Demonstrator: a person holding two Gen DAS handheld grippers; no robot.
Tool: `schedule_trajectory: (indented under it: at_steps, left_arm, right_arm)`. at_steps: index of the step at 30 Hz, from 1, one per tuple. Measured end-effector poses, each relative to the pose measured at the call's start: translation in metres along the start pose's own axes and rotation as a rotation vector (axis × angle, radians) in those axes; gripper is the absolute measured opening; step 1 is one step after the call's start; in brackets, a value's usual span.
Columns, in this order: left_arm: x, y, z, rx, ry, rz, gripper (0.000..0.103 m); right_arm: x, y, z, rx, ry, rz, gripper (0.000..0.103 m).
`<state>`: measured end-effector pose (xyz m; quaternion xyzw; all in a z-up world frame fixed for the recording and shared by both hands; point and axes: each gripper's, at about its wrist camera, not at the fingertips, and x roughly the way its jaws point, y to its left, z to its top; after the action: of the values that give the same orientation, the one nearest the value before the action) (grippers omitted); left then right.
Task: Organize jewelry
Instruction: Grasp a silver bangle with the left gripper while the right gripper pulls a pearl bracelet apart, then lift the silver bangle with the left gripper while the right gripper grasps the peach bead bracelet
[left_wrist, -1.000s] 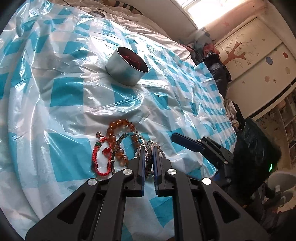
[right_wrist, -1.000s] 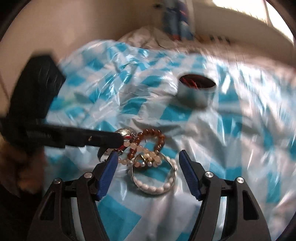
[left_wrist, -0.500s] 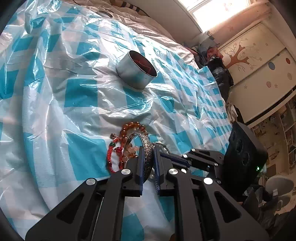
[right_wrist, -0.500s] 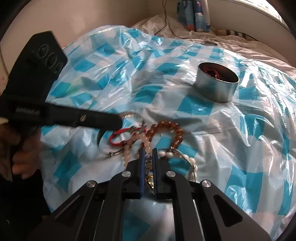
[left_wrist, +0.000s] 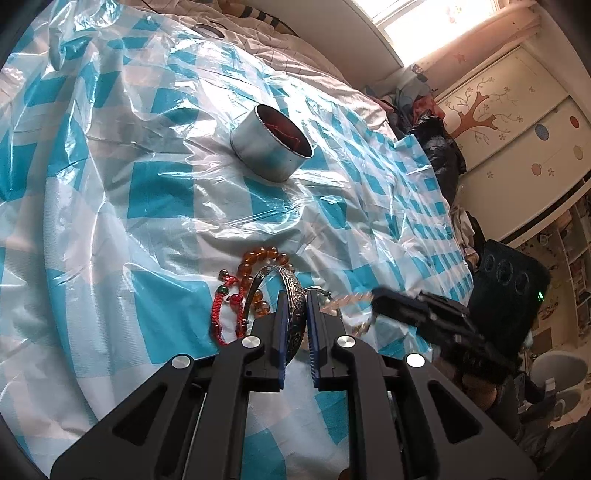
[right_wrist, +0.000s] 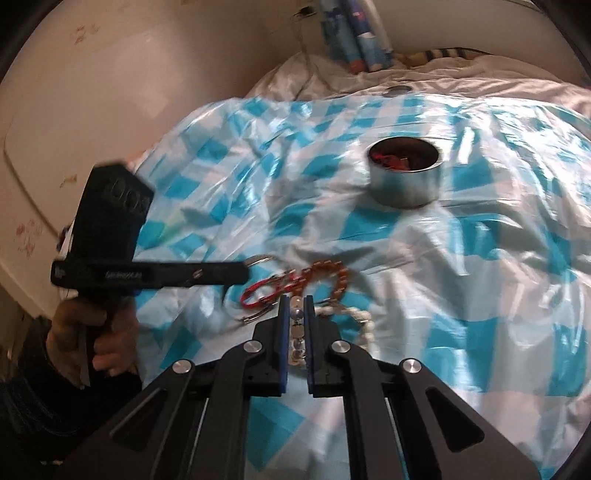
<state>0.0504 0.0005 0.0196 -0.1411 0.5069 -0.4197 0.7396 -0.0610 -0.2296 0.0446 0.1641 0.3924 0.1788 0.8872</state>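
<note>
Left wrist shows my left gripper (left_wrist: 295, 314) jaws pinching the silver bangle (left_wrist: 291, 291) upright between them. My right gripper (right_wrist: 296, 317) jaws clamp the pearl bracelet (right_wrist: 364, 321).

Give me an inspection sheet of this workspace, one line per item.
Surface: blue checked plastic sheet, crinkled, over bedding.
Job's things: silver bangle and pearl strand held; amber bracelet and red cord bracelet lying loose; metal tin holds red items.
Clutter: nothing seen.
Grippers: left gripper shut on bangle; right gripper shut on strand.
Cables: nothing seen.
Surroundings: tree-decorated wardrobe, window.
</note>
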Motion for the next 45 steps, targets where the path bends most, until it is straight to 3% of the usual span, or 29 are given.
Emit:
schedule_trajectory:
  at_steps: [4,8,11,13,14,18,23,26,28,31,33,39,45]
  left_arm:
    - [-0.008,-0.007,0.003,0.002,-0.032,-0.09,0.009]
    - [-0.001,-0.007,0.004,-0.007,-0.024,-0.079,0.009]
    - [0.005,-0.007,0.003,0.0,-0.003,-0.045,0.009]
    - [0.007,-0.012,0.001,0.028,0.01,-0.043,0.009]
    - [0.008,-0.014,0.001,0.04,0.017,-0.041,0.009]
    - [0.02,-0.032,-0.005,0.131,0.053,-0.027,0.009]
    - [0.045,-0.061,-0.018,0.285,0.075,0.119,0.019]
    - [0.057,-0.078,-0.027,0.397,0.076,0.219,0.027]
    - [0.064,-0.085,-0.033,0.46,0.074,0.293,0.028]
    - [0.073,-0.089,-0.038,0.522,0.084,0.386,0.027]
    - [0.072,-0.087,-0.036,0.509,0.106,0.397,0.004]
    - [0.045,-0.075,-0.023,0.382,0.053,0.251,0.004]
    - [0.01,-0.055,-0.001,0.233,-0.048,0.139,0.004]
  right_arm:
    - [-0.016,-0.023,0.007,0.075,-0.039,-0.04,0.008]
    - [-0.004,-0.05,0.0,0.162,0.039,-0.14,0.008]
    - [0.002,-0.061,-0.004,0.198,0.084,-0.162,0.009]
    - [0.001,-0.064,-0.007,0.21,0.091,-0.177,0.023]
    - [0.002,-0.064,-0.007,0.213,0.09,-0.179,0.036]
    - [0.008,-0.061,-0.011,0.171,0.116,-0.24,0.039]
    - [0.026,-0.048,-0.017,0.02,0.132,-0.4,0.04]
    - [0.032,-0.04,-0.021,-0.045,0.135,-0.449,0.04]
    - [0.033,-0.04,-0.021,-0.054,0.142,-0.433,0.034]
    - [0.03,-0.042,-0.019,-0.04,0.14,-0.409,0.009]
    - [0.024,-0.049,-0.017,0.03,0.123,-0.349,0.008]
    - [0.0,-0.069,-0.011,0.246,0.031,-0.141,0.008]
    - [-0.023,-0.07,-0.003,0.323,-0.09,0.003,0.008]
